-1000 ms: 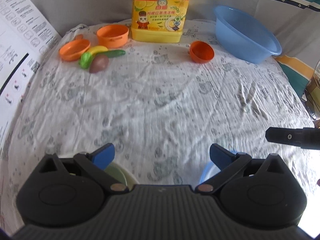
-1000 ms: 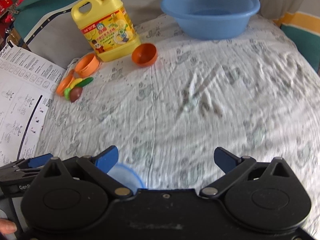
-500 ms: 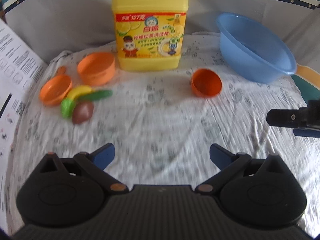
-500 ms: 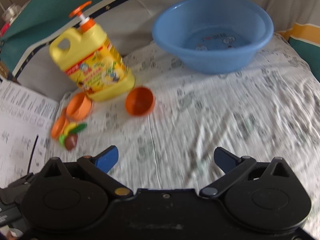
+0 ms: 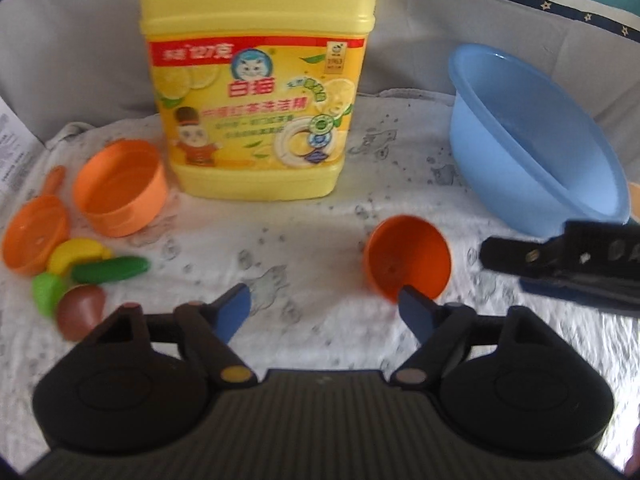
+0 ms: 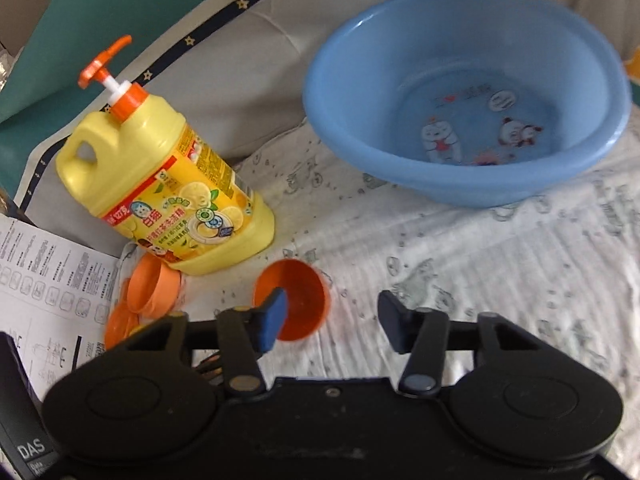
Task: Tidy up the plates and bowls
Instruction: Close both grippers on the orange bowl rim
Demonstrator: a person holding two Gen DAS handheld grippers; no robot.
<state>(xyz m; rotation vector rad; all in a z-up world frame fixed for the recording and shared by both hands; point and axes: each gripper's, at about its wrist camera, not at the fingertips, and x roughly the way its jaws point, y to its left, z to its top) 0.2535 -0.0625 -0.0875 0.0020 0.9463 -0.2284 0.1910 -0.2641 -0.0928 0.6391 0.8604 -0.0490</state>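
Note:
A small dark orange bowl [image 5: 406, 262] lies tipped on its side on the patterned cloth, its mouth facing me; it also shows in the right wrist view [image 6: 298, 300]. My left gripper [image 5: 326, 314] is open and empty, its right fingertip just in front of this bowl. My right gripper [image 6: 332, 322] is open and empty, its left fingertip overlapping the bowl in view. A lighter orange bowl [image 5: 120, 188] and a small orange pan [image 5: 34, 234] sit at the left. A large blue basin [image 6: 466, 92] stands at the back right.
A big yellow detergent bottle [image 5: 256, 92] stands at the back centre. Toy fruit and vegetables [image 5: 86, 276] lie by the pan. A printed paper sheet [image 6: 44, 292] lies at the left edge. The right gripper's side [image 5: 568, 258] shows in the left wrist view.
Both grippers have moved forward toward the back of the table and the dark orange bowl. The blue and green dishes seen beneath the fingers a second ago are out of view.

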